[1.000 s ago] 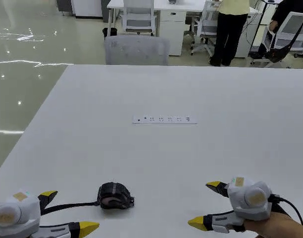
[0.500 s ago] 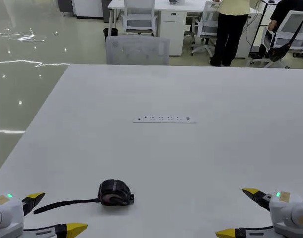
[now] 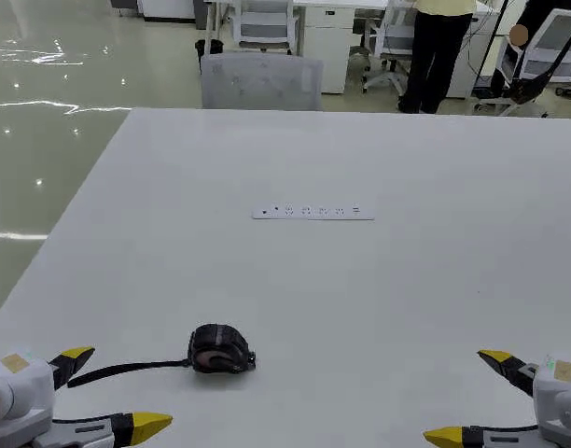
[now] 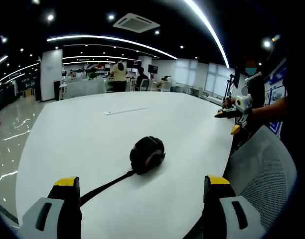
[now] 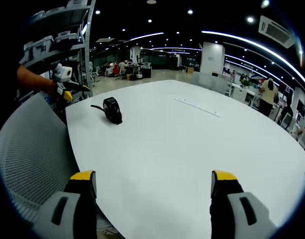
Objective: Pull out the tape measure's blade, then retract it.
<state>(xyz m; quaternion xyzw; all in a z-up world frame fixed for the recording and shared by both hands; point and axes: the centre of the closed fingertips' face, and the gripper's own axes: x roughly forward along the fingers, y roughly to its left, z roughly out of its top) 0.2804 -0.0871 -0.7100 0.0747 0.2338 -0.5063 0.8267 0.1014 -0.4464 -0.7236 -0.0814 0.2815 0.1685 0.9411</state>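
The tape measure (image 3: 221,348) lies near the worktop's (image 3: 360,280) front edge, its black strap (image 3: 127,370) trailing toward the left gripper (image 3: 118,389). Both that and the right gripper (image 3: 465,396) stand apart, empty. Pinched off-centre, the rounded case may skid away, and pulling the strap rather than the tip of the blade would merely drag it.

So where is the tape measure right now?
In the head view the tape measure lies on the white table near its front edge, left of centre, its strap trailing toward the open left tongs.
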